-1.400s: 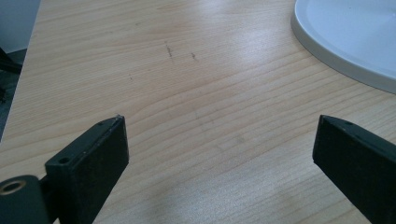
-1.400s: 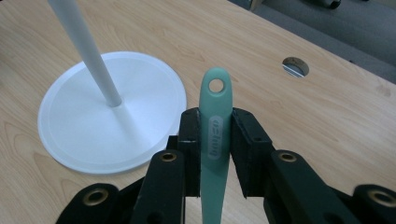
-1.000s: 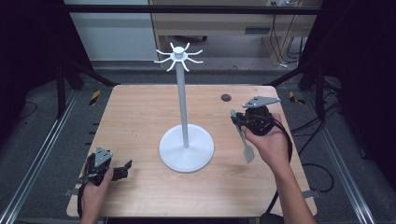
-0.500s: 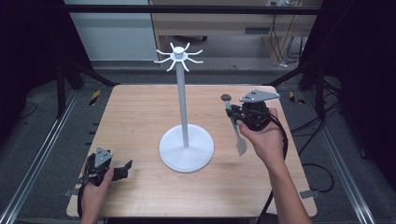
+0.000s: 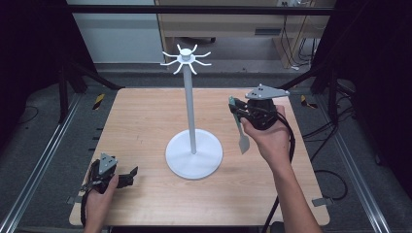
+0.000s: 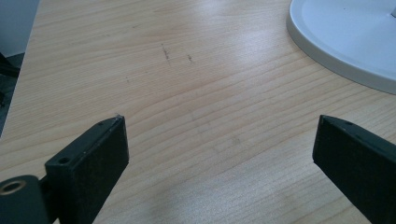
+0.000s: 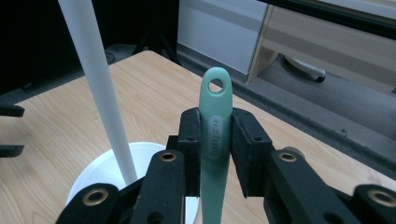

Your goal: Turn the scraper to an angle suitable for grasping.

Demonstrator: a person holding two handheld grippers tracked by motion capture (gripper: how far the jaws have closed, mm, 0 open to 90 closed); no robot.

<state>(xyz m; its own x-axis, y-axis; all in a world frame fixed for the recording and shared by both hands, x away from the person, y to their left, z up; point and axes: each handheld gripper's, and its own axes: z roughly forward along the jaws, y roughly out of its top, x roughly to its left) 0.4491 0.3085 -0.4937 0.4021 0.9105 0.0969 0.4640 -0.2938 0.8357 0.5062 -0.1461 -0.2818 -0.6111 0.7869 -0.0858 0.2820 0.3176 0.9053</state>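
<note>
Wood covers the top of the table (image 5: 145, 126), and dark floor with metal rails lies all around it. Behind the table stands a pale cabinet by the wall.

Near the middle of the table stands a white stand (image 5: 191, 111). It has a round flat base (image 5: 194, 155), a thin pole, and a ring of small hooks (image 5: 185, 59) at the top. The pole is upright.

From the base, the right gripper (image 5: 237, 109) is at about 2 o'clock, up in the air above the table. A hand (image 5: 269, 138) holds it from below. Its jaws are closed tight on a green spatula (image 5: 240, 127). In the right gripper view, the two black pads press on both sides of the spatula's handle (image 7: 215, 135). The end of the handle pokes up past the pads and has a round hole (image 7: 216, 85) in it. The blade (image 5: 243, 143) hangs down below the gripper, toward 6 o'clock in the high view. The spatula is near the pole but does not touch it. In the right gripper view the pole (image 7: 100, 93) is at 10 o'clock from the handle.

The left gripper (image 5: 127, 175) is at 8 o'clock from the base, low by the near edge of the table. A hand (image 5: 99, 196) holds it too. Its jaws are wide apart with nothing between them, just bare wood. In the left gripper view the rim of the base (image 6: 336, 60) shows at 2 o'clock, a bit away from the jaws.
</note>
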